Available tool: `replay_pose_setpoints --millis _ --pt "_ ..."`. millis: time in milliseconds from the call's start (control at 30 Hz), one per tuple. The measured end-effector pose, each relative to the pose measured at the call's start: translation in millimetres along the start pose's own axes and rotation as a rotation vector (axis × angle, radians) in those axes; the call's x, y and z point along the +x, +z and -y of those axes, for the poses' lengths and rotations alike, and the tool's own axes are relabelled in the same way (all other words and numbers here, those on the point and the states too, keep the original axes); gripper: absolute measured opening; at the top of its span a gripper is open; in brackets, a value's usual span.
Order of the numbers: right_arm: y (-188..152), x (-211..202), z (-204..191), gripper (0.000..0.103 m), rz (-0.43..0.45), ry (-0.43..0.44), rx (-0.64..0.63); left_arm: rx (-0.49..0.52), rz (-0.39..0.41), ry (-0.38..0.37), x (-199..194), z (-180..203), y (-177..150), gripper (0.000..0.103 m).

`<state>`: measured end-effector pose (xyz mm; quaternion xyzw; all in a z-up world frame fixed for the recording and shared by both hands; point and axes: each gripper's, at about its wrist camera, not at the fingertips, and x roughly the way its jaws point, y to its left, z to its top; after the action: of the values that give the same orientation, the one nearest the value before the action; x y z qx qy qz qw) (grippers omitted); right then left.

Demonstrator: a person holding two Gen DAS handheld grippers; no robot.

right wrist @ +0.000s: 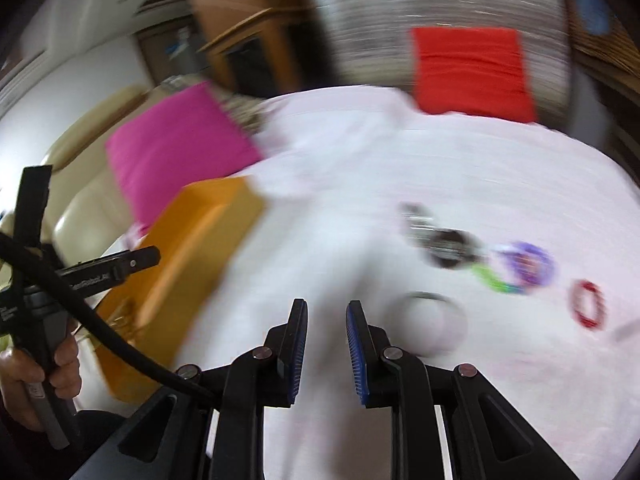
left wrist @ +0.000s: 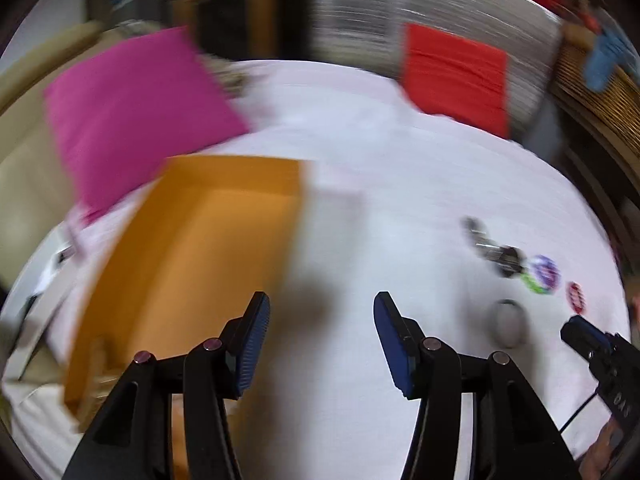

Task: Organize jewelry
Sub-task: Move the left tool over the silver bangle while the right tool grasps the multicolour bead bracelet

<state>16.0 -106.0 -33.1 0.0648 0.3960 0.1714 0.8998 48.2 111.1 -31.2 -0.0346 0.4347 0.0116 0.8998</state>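
Matt white cloth (right wrist: 360, 168) on table; orange box (left wrist: 224, 240) smooth, matt.

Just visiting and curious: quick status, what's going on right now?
Left gripper and right gripper both open, empty. Bracelets loose on white cloth, orange box alongside. Nothing in the way.
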Motion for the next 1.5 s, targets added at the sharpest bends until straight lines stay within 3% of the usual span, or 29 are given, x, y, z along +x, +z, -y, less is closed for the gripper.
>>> replay_pose_setpoints --millis 167,233,367,567,733,1167,1267,1333,1500 --pt "-1 -28 102 0.023 0.04 -0.067 0.224 0.112 -0.033 -0.118 35 73 0 0.055" --pt "-1 -31 125 0.023 0.04 -0.106 0.26 0.176 -0.049 -0.143 48 96 -9 0.055" --pt "-5 -33 164 0.023 0.02 -0.119 0.322 0.208 -0.116 -0.181 62 123 -15 0.055" --pt "4 -10 167 0.023 -0.013 -0.098 0.307 0.293 -0.129 -0.174 76 148 -18 0.055" --pt "20 21 153 0.023 -0.02 -0.109 0.218 0.301 -0.162 -0.189 90 147 -15 0.054" --pt "31 76 162 0.023 -0.099 -0.169 0.216 0.298 -0.246 -0.297 106 145 -22 0.054" --pt "30 74 158 0.011 -0.087 -0.157 0.201 0.313 -0.225 -0.293 106 148 -24 0.038" --pt "30 71 157 0.011 -0.076 -0.167 0.194 0.299 -0.222 -0.31 106 147 -23 0.023" --pt "28 54 159 0.011 -0.044 -0.145 0.217 0.276 -0.215 -0.312 109 145 -19 0.01"
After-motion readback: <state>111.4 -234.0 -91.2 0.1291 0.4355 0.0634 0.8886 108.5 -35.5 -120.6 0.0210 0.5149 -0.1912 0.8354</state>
